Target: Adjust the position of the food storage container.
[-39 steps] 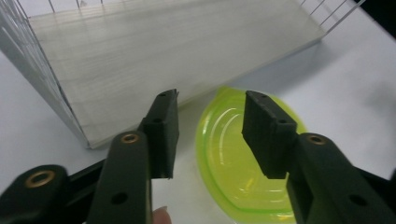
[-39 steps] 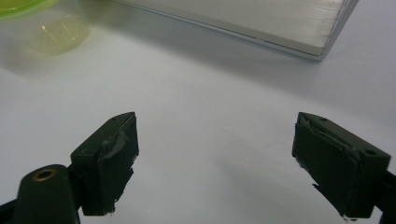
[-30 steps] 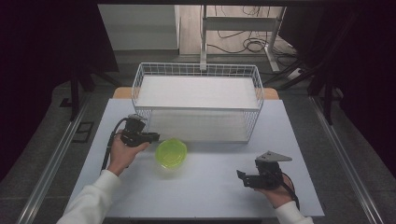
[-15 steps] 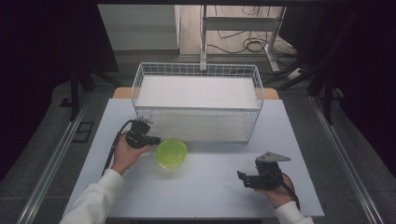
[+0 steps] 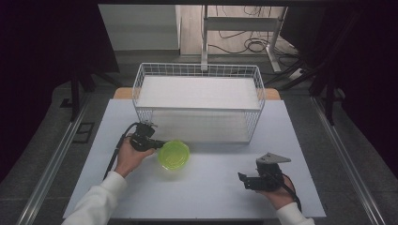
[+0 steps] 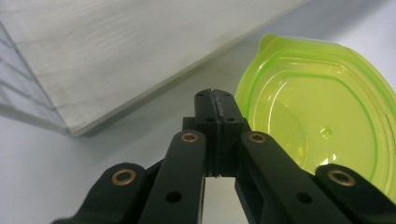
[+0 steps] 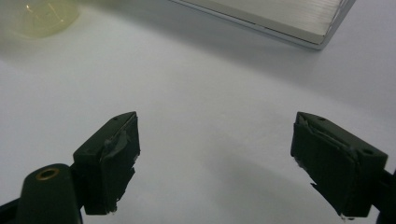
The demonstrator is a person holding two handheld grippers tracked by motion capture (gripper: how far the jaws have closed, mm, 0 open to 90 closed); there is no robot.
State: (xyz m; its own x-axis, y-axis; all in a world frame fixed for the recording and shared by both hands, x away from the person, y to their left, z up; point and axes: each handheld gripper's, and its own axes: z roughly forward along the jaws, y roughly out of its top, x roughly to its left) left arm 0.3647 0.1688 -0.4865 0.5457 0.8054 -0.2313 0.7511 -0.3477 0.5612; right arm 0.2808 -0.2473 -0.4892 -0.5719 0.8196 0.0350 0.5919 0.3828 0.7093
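My left tongs (image 6: 215,100) sit clenched, gripping nothing, beside the green bowl (image 5: 174,154) — it is vacant, near the wire basket (image 5: 199,70) with its white board — right tongs (image 7: 215,163) released over the pale counter (image 5: 211,187).

Black left claw (image 6: 216,95) rising from the bottom edge, jaws pressed flat together with nothing seen between them. Just to its right, touching or nearly touching the jaw tips, a translucent lime-green container (image 6: 322,112), round, with a raised rim and a small tab at the upper left. Pale worktop (image 6: 56,158) beneath. Upper left, a white panel (image 6: 121,46) behind wire basket mesh (image 6: 18,79).
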